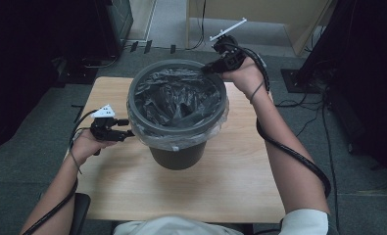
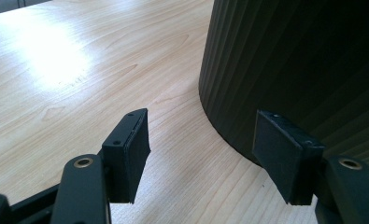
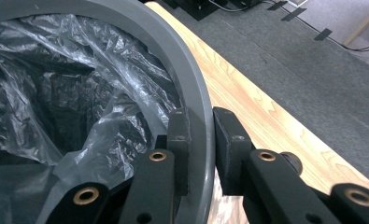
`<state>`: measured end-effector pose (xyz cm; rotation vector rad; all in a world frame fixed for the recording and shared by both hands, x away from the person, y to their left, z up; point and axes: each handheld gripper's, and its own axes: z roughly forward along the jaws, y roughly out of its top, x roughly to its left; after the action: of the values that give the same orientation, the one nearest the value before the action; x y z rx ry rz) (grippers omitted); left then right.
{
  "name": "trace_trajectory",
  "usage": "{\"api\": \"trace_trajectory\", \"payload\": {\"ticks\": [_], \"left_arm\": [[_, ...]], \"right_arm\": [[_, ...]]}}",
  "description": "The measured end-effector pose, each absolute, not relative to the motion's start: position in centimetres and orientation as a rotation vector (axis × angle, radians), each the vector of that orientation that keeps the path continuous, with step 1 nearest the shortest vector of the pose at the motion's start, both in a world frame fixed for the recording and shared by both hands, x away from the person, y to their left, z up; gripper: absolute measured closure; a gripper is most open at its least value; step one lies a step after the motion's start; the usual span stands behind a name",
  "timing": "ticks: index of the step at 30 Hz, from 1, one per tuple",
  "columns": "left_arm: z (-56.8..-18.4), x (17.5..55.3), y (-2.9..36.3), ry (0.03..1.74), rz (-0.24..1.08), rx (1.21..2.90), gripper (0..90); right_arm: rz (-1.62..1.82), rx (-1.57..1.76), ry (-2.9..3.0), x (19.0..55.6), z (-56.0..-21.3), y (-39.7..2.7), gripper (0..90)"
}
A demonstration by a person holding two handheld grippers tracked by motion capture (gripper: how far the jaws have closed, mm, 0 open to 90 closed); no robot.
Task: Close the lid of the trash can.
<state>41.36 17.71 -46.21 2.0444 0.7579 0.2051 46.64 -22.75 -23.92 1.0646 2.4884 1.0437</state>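
A dark round bin point(image 1: 177, 156) stands mid-table, topped by a grey rim ring point(image 1: 181, 129) and lined with a crumpled clear plastic bag point(image 1: 176, 95). At the bin's far right, my right gripper point(image 1: 208, 68) is shut on the ring. In the right gripper view one jaw sits inside the rim ring point(image 3: 140, 23) against the bag point(image 3: 56, 84) and the other outside, right gripper point(image 3: 201, 135). My left gripper point(image 1: 127, 133) is low at the bin's left side. Its jaws are open and empty, left gripper point(image 2: 201, 154), with the ribbed bin wall point(image 2: 289, 60) just beyond.
The wooden table point(image 1: 230, 171) has bare room in front of and beside the bin. The bag's edge hangs out below the ring point(image 1: 147, 137). Grey carpet point(image 3: 313, 79) with cables and dark equipment surrounds the table.
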Motion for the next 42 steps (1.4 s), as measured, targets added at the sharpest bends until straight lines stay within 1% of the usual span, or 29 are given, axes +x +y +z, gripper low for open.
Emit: {"api": "trace_trajectory", "payload": {"ticks": [15,30,34,37,40,42], "left_arm": [[-46.2,41.4,17.7,0.757,0.206,2.045,35.6],[-46.2,41.4,17.7,0.758,0.201,2.045,35.6],[-46.3,41.4,17.8,0.763,0.201,2.043,35.6],[-46.3,41.4,17.7,0.765,0.199,2.044,35.6],[-46.3,41.5,17.7,0.763,0.197,2.048,35.6],[-46.3,41.5,17.7,0.765,0.197,2.048,35.6]], "right_arm": [[1.017,1.030,2.496,46.9,-24.6,-21.7,78.2],[1.037,1.027,2.484,46.8,-24.9,-22.0,76.8],[1.058,1.026,2.486,46.8,-25.1,-22.2,72.4],[1.078,1.036,2.483,46.9,-25.1,-22.4,71.0],[1.102,1.051,2.471,47.0,-25.3,-22.8,64.9],[1.104,1.051,2.472,47.0,-25.3,-23.0,63.6]]}}
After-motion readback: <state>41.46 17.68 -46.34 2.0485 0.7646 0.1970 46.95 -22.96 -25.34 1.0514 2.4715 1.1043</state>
